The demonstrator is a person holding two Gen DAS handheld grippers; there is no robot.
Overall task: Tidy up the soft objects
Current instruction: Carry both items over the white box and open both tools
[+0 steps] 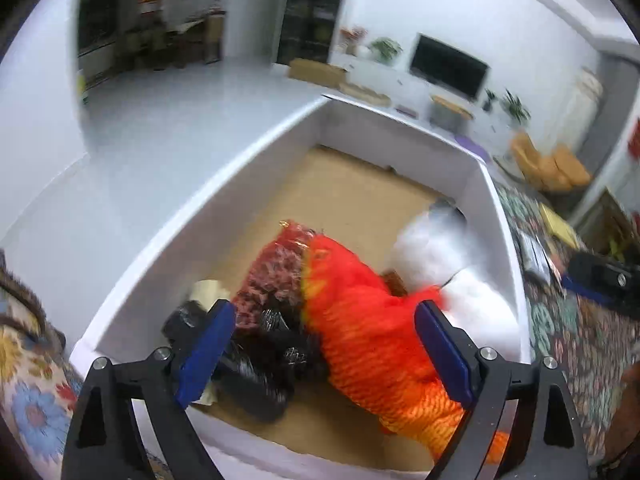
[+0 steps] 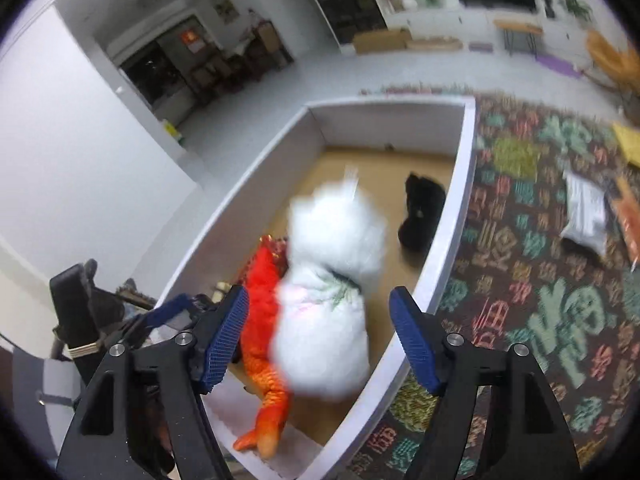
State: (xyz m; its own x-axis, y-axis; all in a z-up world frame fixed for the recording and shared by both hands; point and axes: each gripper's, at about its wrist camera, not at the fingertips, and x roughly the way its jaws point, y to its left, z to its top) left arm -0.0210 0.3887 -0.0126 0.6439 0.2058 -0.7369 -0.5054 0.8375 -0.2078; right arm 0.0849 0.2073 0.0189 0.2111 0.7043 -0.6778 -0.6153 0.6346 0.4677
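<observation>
Right wrist: both tongs (image 2: 318, 336) released above white box (image 2: 452, 216) holding white plush (image 2: 332, 280), orange plush (image 2: 260, 320).

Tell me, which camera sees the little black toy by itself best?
The right wrist view: the black toy sits alone and uncovered in the white box. The left wrist view shows only a blurry dark bit behind the white fluffy toy.

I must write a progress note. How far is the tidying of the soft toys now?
Done: the orange plush, the white fluffy toy and a black toy lie in the white box. In hand: nothing; left gripper and right gripper are open above it. Left: a pale packet on the patterned rug, if it counts.
</observation>
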